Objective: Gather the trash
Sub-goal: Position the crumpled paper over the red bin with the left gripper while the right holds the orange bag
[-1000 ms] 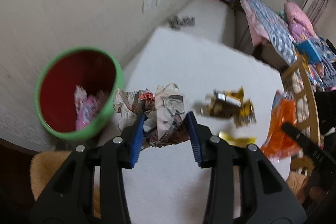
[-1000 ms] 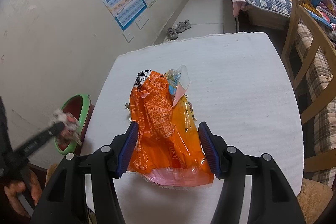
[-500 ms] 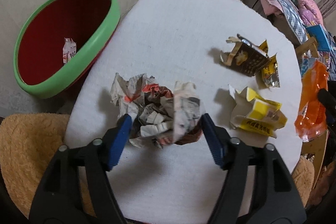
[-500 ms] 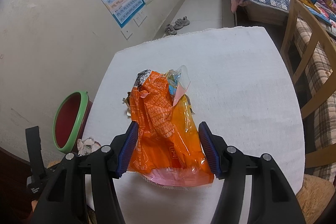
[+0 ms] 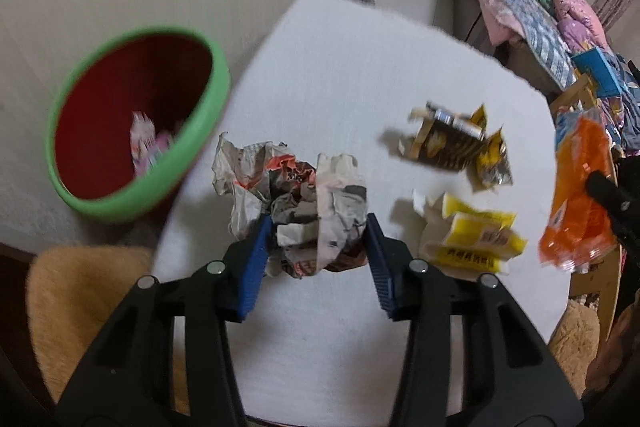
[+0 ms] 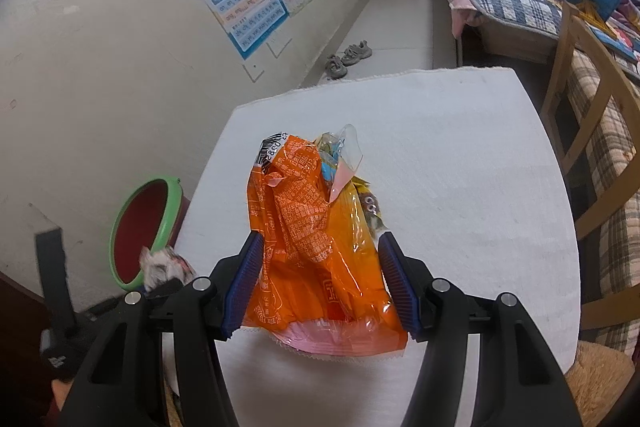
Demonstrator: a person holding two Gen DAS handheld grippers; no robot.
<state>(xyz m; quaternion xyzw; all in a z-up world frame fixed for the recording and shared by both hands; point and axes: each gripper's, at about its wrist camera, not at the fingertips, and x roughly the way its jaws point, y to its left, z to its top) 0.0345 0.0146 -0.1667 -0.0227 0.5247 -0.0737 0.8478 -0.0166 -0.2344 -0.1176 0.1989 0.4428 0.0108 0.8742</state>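
A crumpled newspaper wad [image 5: 304, 195] sits at the near left of the white table [image 5: 360, 67]. My left gripper [image 5: 318, 223] straddles it with jaws closing, and both blue pads touch its sides. Beside the table's left edge stands a green-rimmed red bin [image 5: 216, 95] with a pink wrapper [image 5: 144, 147] inside. My right gripper [image 6: 320, 247] is shut on an orange snack bag [image 6: 308, 239], pads pressed on both sides. The same orange snack bag [image 5: 576, 195] shows at the right of the left wrist view. The newspaper wad [image 6: 164, 263] appears by the bin [image 6: 168, 211].
A brown-and-yellow wrapper [image 5: 452, 143] and a yellow wrapper [image 5: 472, 235] lie on the table to the right of the wad. A tan cushion [image 5: 80, 291] lies below the near left corner. A wooden chair [image 6: 592, 147] stands at the table's right side.
My left gripper opened wide around the newspaper wad on the table and has since narrowed onto it again. The right gripper and its orange bag have stayed still.
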